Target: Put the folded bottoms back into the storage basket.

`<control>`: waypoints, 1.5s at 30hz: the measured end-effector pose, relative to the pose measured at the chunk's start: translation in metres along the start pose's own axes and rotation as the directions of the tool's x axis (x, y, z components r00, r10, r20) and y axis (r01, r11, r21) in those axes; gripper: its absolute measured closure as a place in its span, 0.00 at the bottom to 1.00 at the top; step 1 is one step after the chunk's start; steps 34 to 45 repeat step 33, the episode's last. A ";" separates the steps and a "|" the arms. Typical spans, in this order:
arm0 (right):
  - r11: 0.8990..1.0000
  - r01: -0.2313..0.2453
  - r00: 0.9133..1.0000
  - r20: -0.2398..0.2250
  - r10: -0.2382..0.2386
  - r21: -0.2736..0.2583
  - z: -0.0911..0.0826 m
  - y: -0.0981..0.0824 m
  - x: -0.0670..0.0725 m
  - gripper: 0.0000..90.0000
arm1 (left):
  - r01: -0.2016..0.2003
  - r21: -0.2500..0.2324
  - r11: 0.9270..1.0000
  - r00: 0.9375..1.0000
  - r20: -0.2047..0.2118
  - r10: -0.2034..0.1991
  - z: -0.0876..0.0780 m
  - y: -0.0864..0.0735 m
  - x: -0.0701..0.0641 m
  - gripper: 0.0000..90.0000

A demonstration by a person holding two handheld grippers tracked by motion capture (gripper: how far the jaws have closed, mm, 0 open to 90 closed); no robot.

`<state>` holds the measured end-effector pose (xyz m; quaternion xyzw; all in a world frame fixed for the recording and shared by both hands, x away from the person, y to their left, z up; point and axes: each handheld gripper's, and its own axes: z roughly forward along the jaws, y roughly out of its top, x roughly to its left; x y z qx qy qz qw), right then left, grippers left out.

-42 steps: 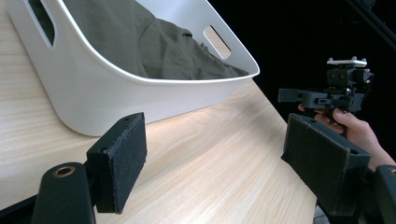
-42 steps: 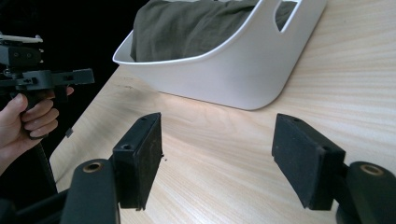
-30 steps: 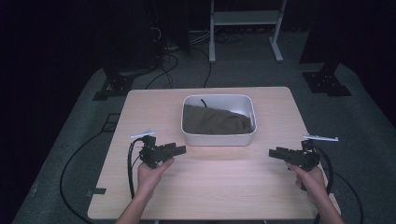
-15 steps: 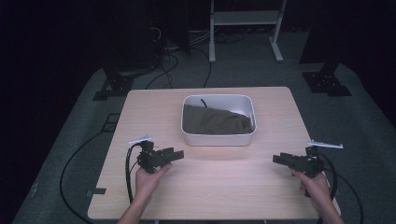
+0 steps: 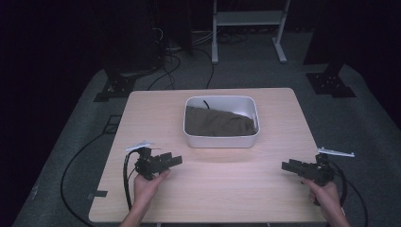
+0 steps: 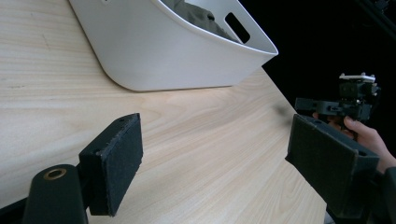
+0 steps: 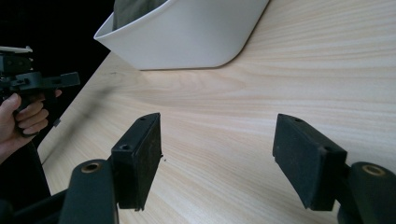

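- Currently, the left gripper [image 5: 174,161] is held low over the near left part of the table [image 5: 227,198], with its jaws parted and nothing between them; bare wood is seen between its pads [image 6: 117,163] in the left gripper view.
- Likewise, the right gripper [image 5: 286,166] is held over the near right edge, jaws spread wide and empty, as is shown by the gap between its pads [image 7: 142,156] in the right gripper view.
- Both grippers are pointed inward across the table, toward each other, and neither is in touch with anything.
- Beyond them, a white tub [image 5: 221,140] is set at the middle of the table, nearer the far side, well apart from both grippers.
- Inside the tub, a dark olive cloth [image 5: 215,124] is seen lying crumpled, with a thin dark cord [image 5: 206,103] showing at the far wall.
- As a judgement, the step in hand is the start, or a pause with both hands free: nothing is grasped and the cloth is untouched in the tub.
- Next, a reach forward over the near rim is called for, with the jaws kept open and lowered onto a raised fold of the cloth.
- Care is needed so that the tub is not pushed by a jaw catching its wall.
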<state>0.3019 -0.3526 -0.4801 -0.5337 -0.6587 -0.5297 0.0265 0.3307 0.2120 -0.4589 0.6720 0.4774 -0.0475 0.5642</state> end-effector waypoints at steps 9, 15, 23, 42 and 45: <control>1.000 0.005 1.000 0.005 -0.005 0.004 -0.006 -0.007 -0.002 0.36 | 0.006 -0.006 1.000 1.000 -0.006 -0.006 -0.008 -0.005 0.005 0.19; 1.000 0.010 1.000 0.004 -0.010 -0.002 -0.011 -0.013 -0.002 0.36 | 0.005 -0.013 1.000 1.000 -0.018 -0.006 -0.012 -0.011 0.006 0.18; 1.000 0.028 1.000 0.005 -0.028 -0.004 -0.016 -0.024 0.003 0.35 | 0.002 -0.031 1.000 1.000 -0.025 -0.003 -0.021 -0.020 0.004 0.15; 0.995 0.097 0.995 0.015 -0.097 -0.036 -0.014 -0.048 0.023 0.32 | -0.012 -0.059 0.998 0.999 -0.044 0.010 -0.032 -0.041 0.004 0.13; 0.995 0.097 0.995 0.015 -0.097 -0.036 -0.014 -0.048 0.023 0.32 | -0.012 -0.059 0.998 0.999 -0.044 0.010 -0.032 -0.041 0.004 0.13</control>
